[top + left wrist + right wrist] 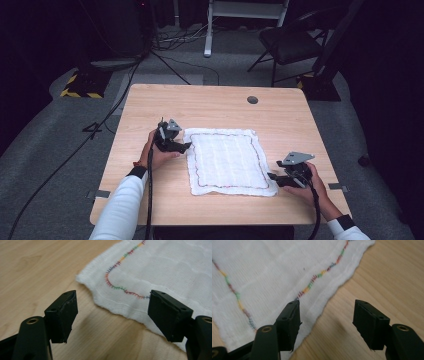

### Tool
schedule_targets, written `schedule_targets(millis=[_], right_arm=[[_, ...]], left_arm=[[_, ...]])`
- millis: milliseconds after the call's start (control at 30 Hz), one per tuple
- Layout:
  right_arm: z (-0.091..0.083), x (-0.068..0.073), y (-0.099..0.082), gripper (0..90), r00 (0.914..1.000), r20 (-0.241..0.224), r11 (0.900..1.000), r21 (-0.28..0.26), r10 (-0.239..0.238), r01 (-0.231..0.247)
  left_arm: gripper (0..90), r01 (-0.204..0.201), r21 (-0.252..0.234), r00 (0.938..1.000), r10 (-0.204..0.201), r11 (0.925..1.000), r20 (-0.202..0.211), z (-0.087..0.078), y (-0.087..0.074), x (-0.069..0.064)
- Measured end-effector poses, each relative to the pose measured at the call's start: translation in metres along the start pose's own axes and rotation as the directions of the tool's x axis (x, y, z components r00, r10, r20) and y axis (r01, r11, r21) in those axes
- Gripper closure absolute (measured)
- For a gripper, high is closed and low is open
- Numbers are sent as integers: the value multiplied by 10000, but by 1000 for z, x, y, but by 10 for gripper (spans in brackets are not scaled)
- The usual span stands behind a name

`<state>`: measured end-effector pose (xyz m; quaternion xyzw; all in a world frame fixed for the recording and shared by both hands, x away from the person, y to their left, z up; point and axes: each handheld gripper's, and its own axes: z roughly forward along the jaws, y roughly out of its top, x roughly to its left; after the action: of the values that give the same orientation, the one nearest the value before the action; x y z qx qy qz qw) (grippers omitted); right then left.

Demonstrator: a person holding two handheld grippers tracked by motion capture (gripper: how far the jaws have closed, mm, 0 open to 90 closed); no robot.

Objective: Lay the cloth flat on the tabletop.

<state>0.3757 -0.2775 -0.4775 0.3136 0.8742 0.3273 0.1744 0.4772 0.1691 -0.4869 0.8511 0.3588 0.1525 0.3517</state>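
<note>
A white cloth [225, 160] with a multicoloured stitched border lies flat on the wooden table [210, 105]. My left gripper [186, 146] sits at the cloth's far left corner. In the left gripper view its jaws [112, 305] stand open, with the cloth [162, 270] edge just ahead of them and nothing pinched. By the near right corner rests my right gripper [271, 176]. In the right gripper view it [327, 312] is open too, one jaw over the cloth [274, 270] edge and the other over bare wood.
A round grommet hole [252, 100] marks the table's far side. Beyond the table stand a black chair [290, 42], a white frame leg [208, 30] and a yellow-black striped base [80, 87]. Cables run over the grey floor at the left.
</note>
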Motion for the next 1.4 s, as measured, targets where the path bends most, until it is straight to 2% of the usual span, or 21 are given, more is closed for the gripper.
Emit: schedule_targets(millis=[33,67,100,200,233,433,600,667,733,800,833,867,900,967,1000,1033,1067,1133,1233,1367,1400], right_arm=[[0,0,0,395,10000,0,10000,0,0,0],[-1,1,2,398,10000,-81,9999,-146,19,-20],[-1,10,11,411,9992,-332,9987,-451,-234,218],[1,20,19,420,9972,-535,9966,-660,-530,494],[6,33,26,432,9929,-804,9940,-735,-871,813],[28,66,48,451,9714,-1611,9827,-918,-1743,1611],[46,96,68,464,9436,-2178,9667,-1151,-2491,2287],[51,105,74,472,9332,-2343,9602,-1292,-2724,2478],[58,117,81,473,9150,-2656,9511,-1417,-3037,2746],[63,128,87,479,9055,-2839,9474,-1494,-3153,2831],[66,135,92,484,8933,-2947,9391,-1606,-3393,3037],[66,135,92,484,8933,-2947,9391,-1606,-3393,3037],[72,147,98,487,8810,-3105,9328,-1681,-3569,3187],[75,151,100,489,8769,-3158,9309,-1679,-3624,3243],[82,164,104,496,8667,-3220,9239,-1695,-3810,3432],[82,164,104,496,8667,-3220,9239,-1695,-3810,3432],[90,173,106,511,8577,-3286,9182,-1648,-3954,3601],[96,179,107,529,8574,-3210,9154,-1572,-4022,3706],[102,181,109,593,8684,-3144,9233,-1548,-3834,3516],[103,178,110,778,8834,-3028,9335,-1426,-3577,3291],[103,178,110,778,8834,-3028,9335,-1426,-3577,3291]], left_arm=[[243,0,0,10000,0,10000,0,0,0,0],[243,345,29,9993,-345,9994,109,1,0,2],[242,567,42,9984,-568,9984,69,3,2,7],[241,738,33,9973,-738,9973,-24,7,4,10],[241,833,96,9964,-831,9965,-147,13,6,14],[233,1188,-71,9925,-1189,9929,-281,24,14,20],[228,1267,93,9904,-1260,9919,-576,34,16,24],[217,1317,134,9900,-1308,9912,-521,36,16,25],[216,1283,150,9907,-1275,9916,-486,36,16,25],[227,1257,155,9909,-1248,9919,-495,35,15,26],[240,1270,145,9906,-1261,9918,-537,35,15,26],[250,1270,145,9906,-1261,9918,-537,35,15,26],[261,1284,95,9904,-1277,9917,-538,35,15,25],[312,1205,93,9916,-1199,9927,-481,34,15,25],[353,1197,15,9923,-1196,9928,-307,33,14,24],[388,1197,15,9923,-1196,9928,-307,33,14,24],[432,1143,-102,9933,-1144,9934,-142,32,13,24],[503,1058,-131,9944,-1057,9943,75,31,12,25],[620,998,-123,9942,-992,9949,417,29,11,26],[748,894,-3,9937,-892,9960,682,27,11,27],[779,894,-3,9937,-892,9960,682,27,11,27]])
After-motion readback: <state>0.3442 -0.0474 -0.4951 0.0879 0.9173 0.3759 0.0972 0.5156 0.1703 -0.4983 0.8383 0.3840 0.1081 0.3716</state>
